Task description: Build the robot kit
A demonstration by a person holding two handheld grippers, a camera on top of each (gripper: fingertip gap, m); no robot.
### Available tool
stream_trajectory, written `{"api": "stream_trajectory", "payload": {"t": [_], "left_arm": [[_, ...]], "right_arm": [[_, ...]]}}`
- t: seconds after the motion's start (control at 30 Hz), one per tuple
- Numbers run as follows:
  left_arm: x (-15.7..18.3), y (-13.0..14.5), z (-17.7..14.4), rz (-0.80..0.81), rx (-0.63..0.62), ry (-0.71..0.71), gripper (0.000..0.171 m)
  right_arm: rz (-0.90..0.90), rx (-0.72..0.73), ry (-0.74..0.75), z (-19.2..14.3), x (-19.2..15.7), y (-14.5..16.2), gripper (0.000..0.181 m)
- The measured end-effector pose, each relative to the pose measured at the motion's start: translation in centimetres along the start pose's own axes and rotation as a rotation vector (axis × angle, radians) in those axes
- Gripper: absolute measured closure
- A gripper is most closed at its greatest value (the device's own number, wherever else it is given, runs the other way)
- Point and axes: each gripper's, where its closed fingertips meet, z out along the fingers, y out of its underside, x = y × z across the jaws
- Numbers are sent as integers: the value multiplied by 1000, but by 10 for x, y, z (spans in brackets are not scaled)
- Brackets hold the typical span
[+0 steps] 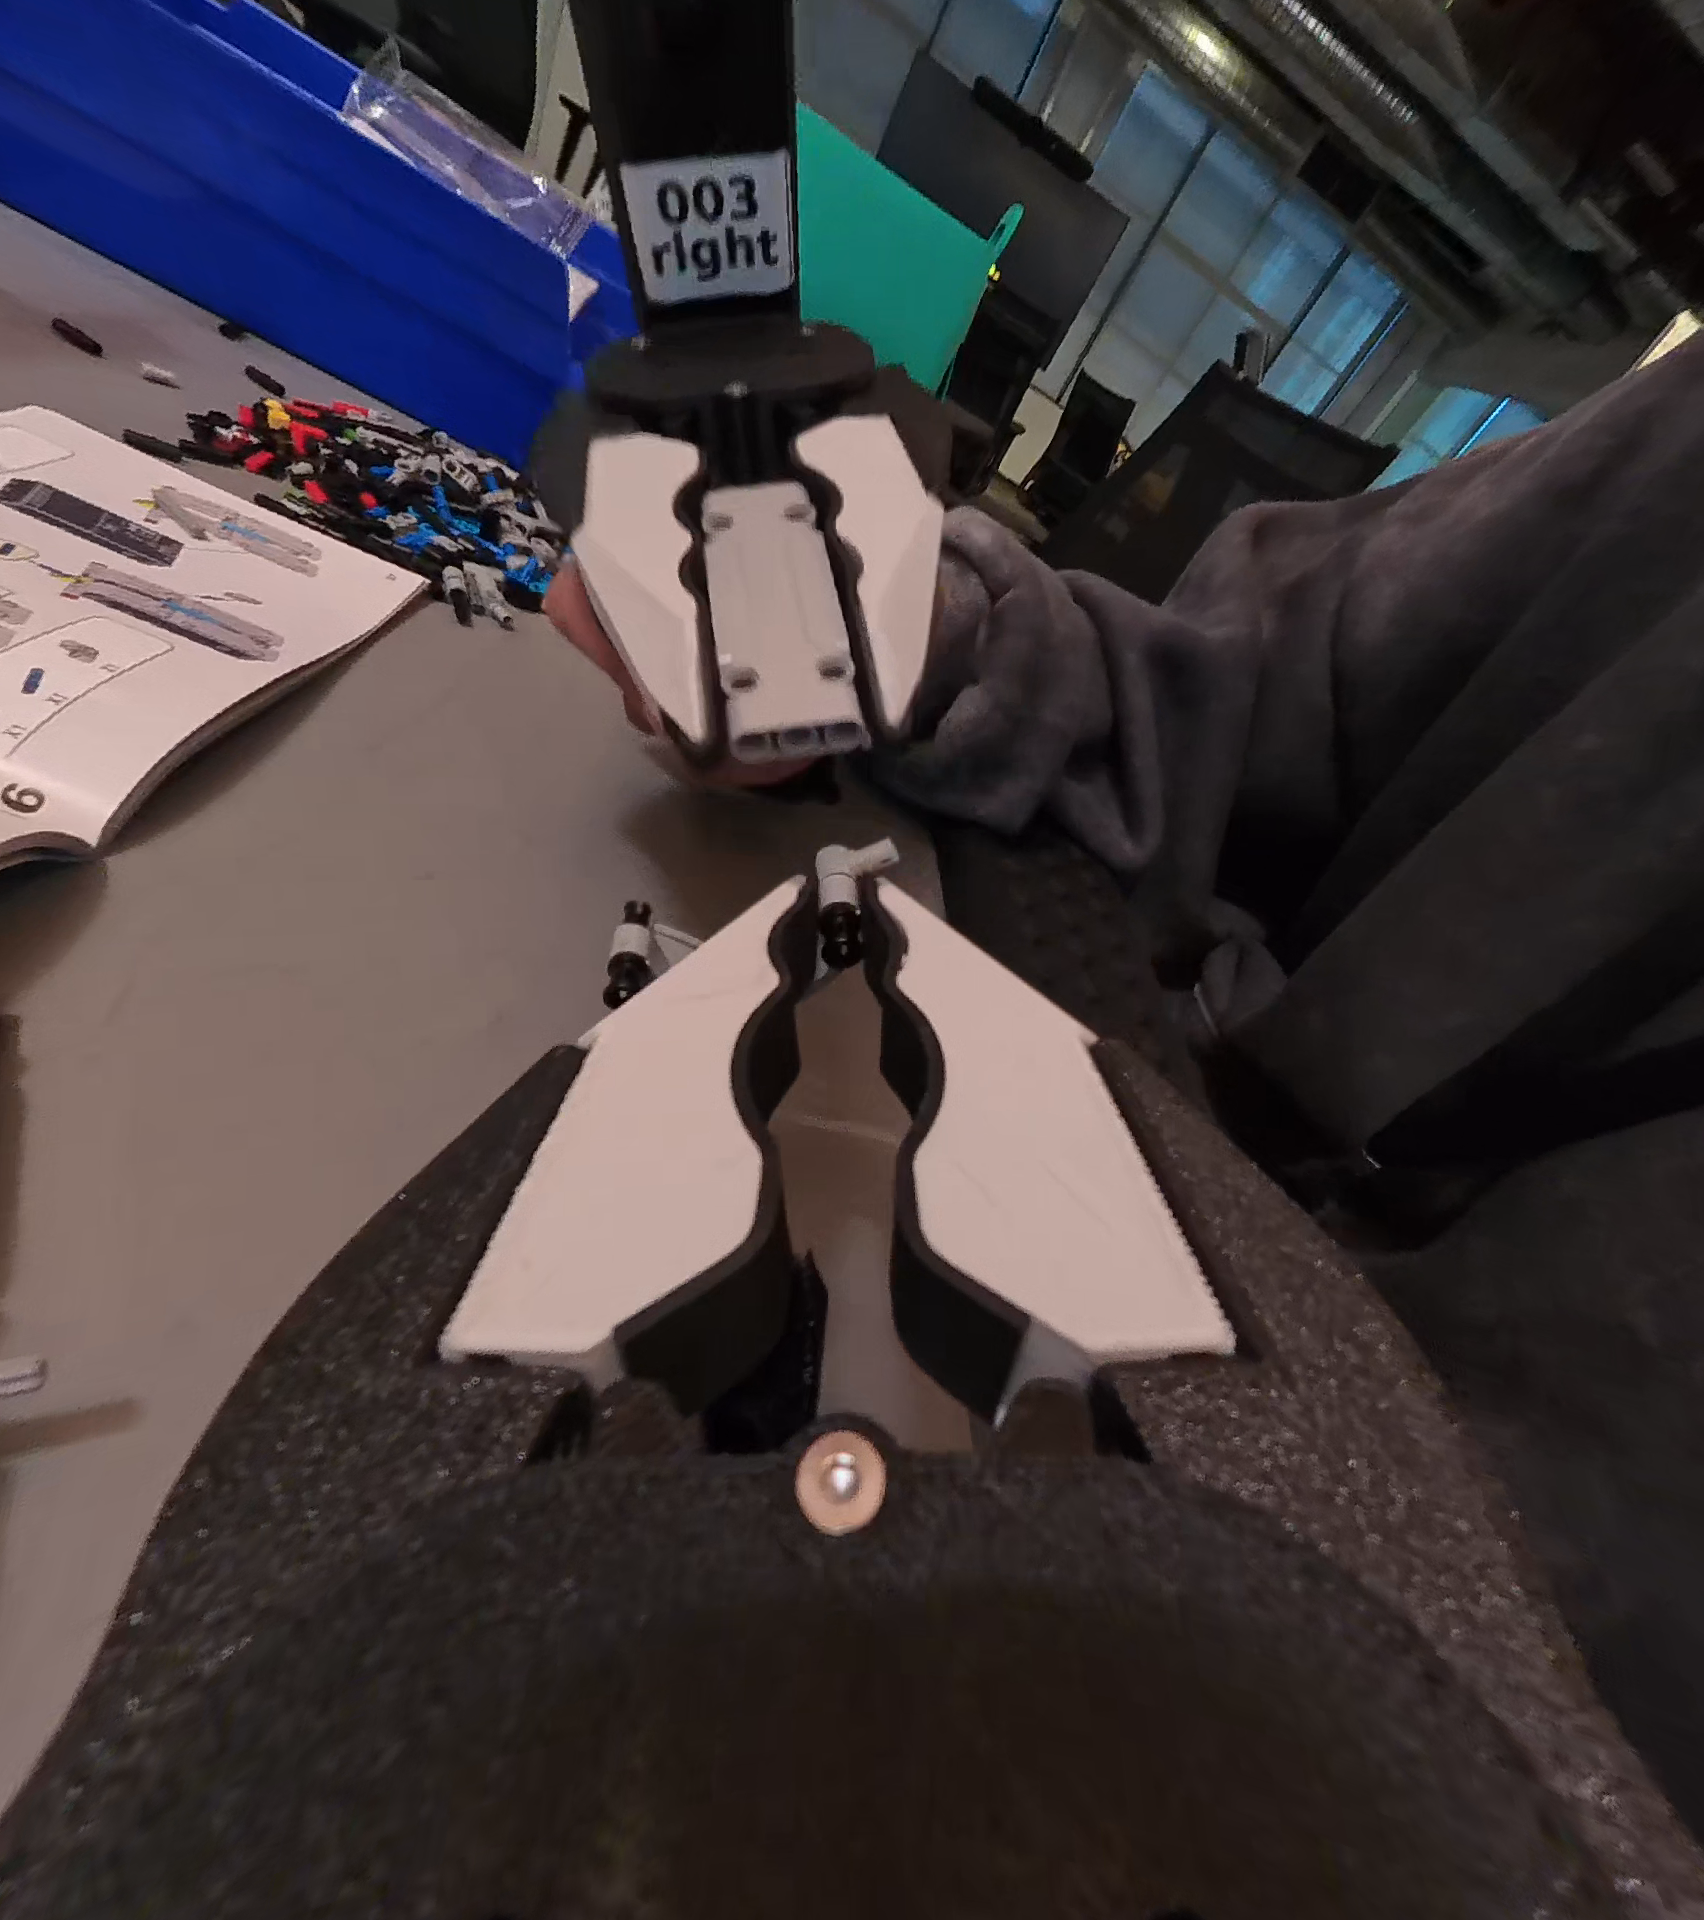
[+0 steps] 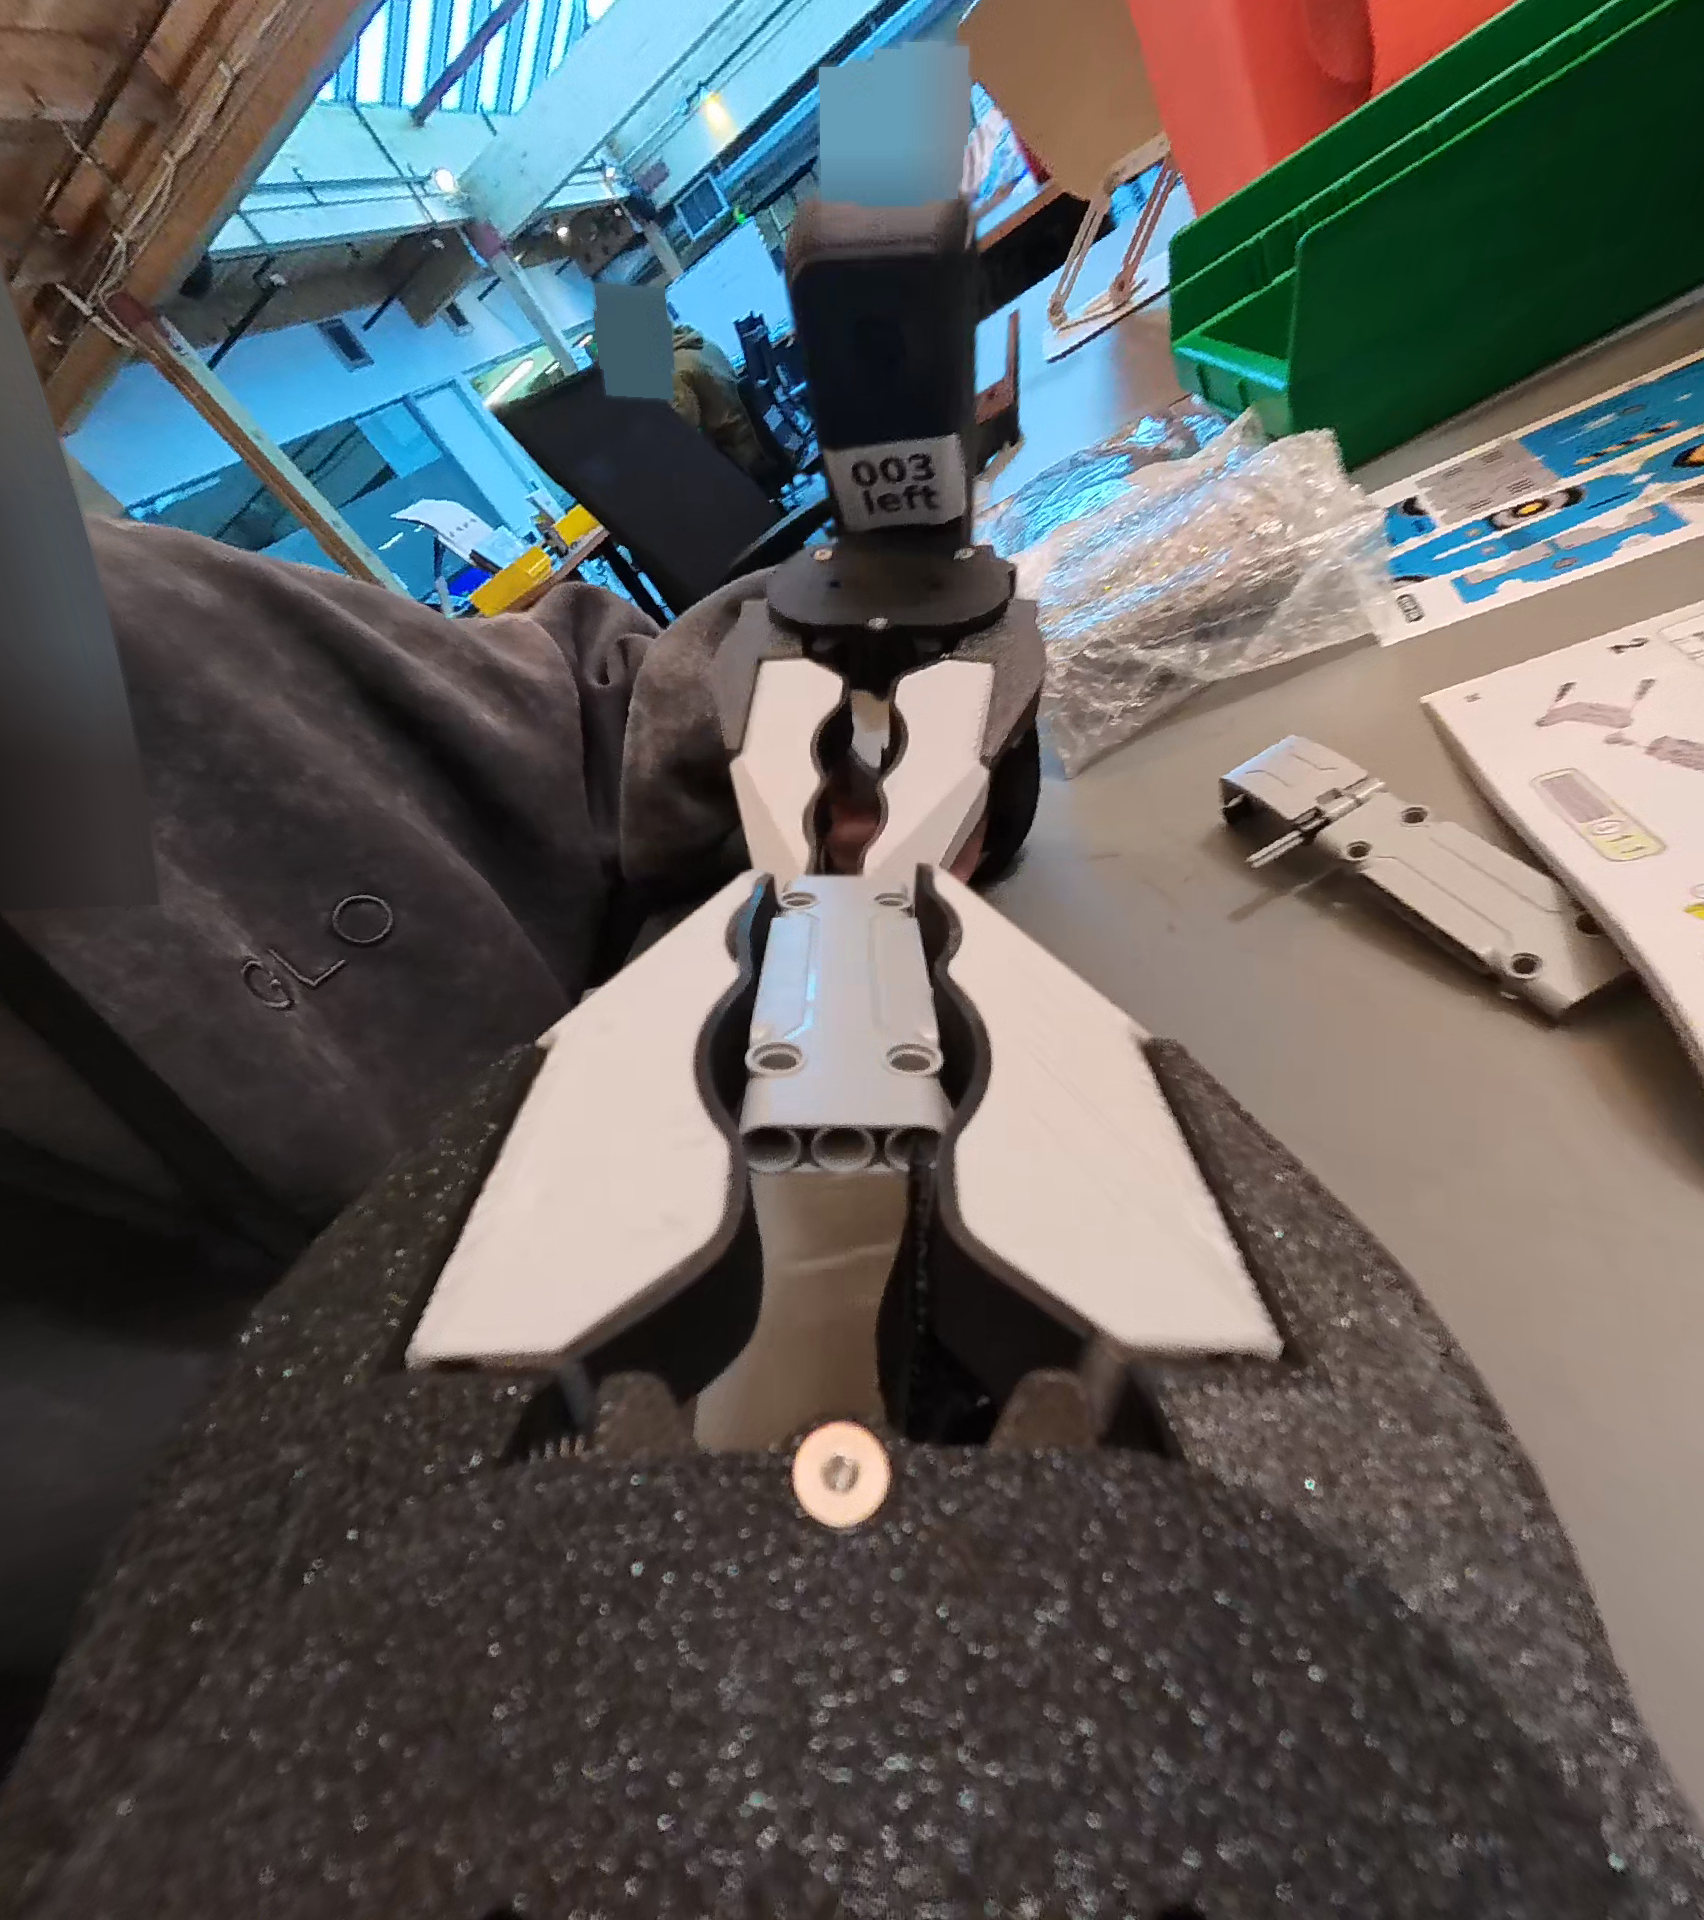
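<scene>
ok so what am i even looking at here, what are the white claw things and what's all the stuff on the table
The white claws are two hand-held grippers; a person in a dark grey sleeve works them. Each carries a camera looking along its own fingers, so the two pictures face each other.

In the left wrist view, the left gripper pinches a small grey connector with a black pin. In the right wrist view, the right gripper is shut on a flat grey panel piece.

On the grey table lie an open instruction booklet, a pile of small coloured building parts, a blue bin, a green bin, crumpled plastic bags and another grey panel piece.
</scene>
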Motion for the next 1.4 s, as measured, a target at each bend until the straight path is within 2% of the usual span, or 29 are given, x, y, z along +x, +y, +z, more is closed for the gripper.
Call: {"api": "stream_trajectory", "payload": {"t": [0.07,0.13,0.2,0.27,0.37,0.43,0.53,0.6,0.77,1.07,1.17,1.27,1.33,1.4], "left_arm": [[0,0,0,3,-4,0,165],[1,-1,-3,-14,5,14,165],[0,0,-5,-68,-1,37,165],[-7,7,-4,-143,-31,18,165],[-10,9,-3,-169,-46,10,165],[-10,11,-2,-164,-54,3,165],[-5,14,0,-142,-78,25,166],[-4,19,4,-92,-107,-2,166],[-6,22,5,-98,-128,-13,166],[-5,17,5,26,-108,-56,166],[-6,18,4,8,-117,-54,166],[5,21,1,-65,-130,43,166],[8,33,2,-140,-197,83,166],[7,46,2,-161,-275,74,166]], "right_arm": [[-27,-6,2,-4,-2,-1,156],[-105,-71,30,-3,-3,9,156],[-223,-169,64,-1,-4,24,156],[-301,-172,47,4,-14,24,156],[-499,-224,166,10,-8,26,156],[-553,-242,209,13,-4,29,156],[-507,-222,230,9,3,24,155],[-463,-231,195,8,3,28,156],[-376,-251,146,10,3,36,156],[-298,-175,166,8,9,23,156],[-272,-178,162,8,11,25,156],[-206,-157,91,5,5,23,156],[-143,-250,42,-1,2,38,156],[-194,-377,97,-7,11,60,156]]}}
